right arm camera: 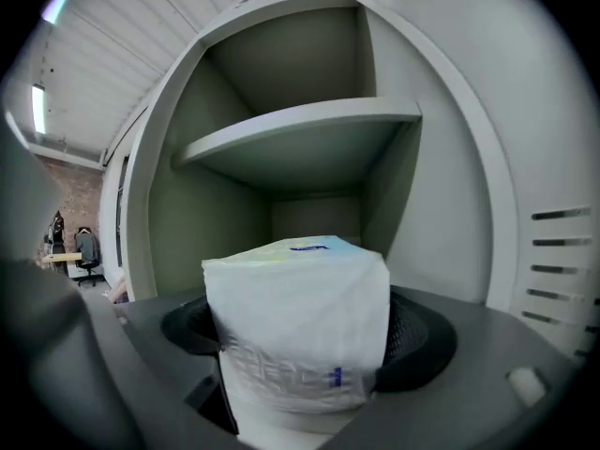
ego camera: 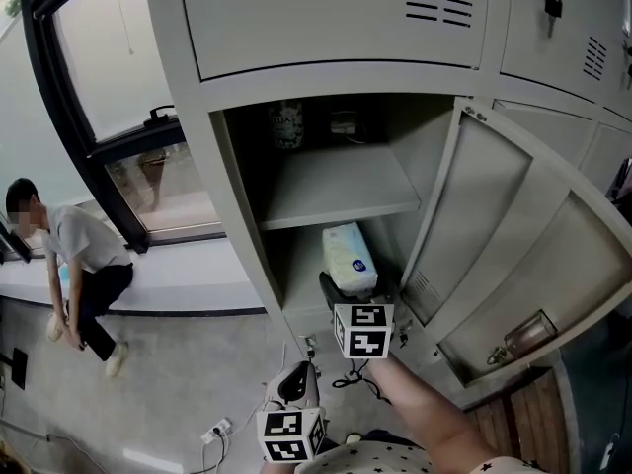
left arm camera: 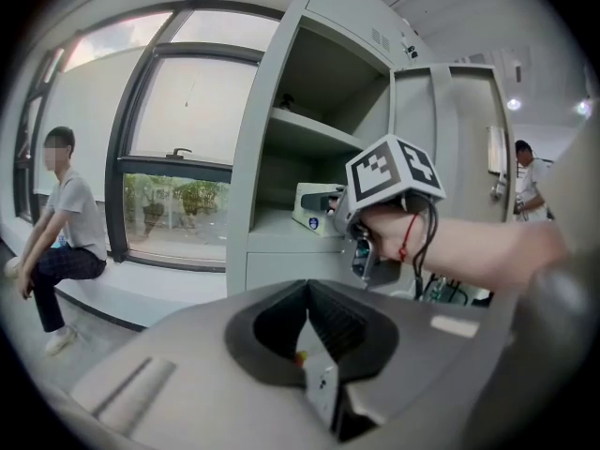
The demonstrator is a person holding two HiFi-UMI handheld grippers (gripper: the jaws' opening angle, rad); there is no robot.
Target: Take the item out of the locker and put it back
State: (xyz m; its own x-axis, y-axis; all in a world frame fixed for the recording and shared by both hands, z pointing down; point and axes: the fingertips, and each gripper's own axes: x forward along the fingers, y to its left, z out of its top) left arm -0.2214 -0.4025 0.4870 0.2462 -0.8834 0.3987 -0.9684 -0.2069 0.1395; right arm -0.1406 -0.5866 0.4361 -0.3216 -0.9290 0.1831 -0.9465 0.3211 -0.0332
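The tissue pack [right arm camera: 298, 322] sits low in the locker [ego camera: 240, 181], under the shelf [ego camera: 341, 188], at the middle of the head view. Its blue print is too small to read. The right gripper [ego camera: 348, 286] has its jaws wide apart on both sides of the pack, not squeezing it. The left gripper [left arm camera: 314, 345] has its jaws together on nothing. The door [ego camera: 513, 225] at the right stands wide open.

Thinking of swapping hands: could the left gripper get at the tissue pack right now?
Probably not: the right gripper fills the way in, its fingers either side of the tissue pack; the left gripper hangs outside the locker.
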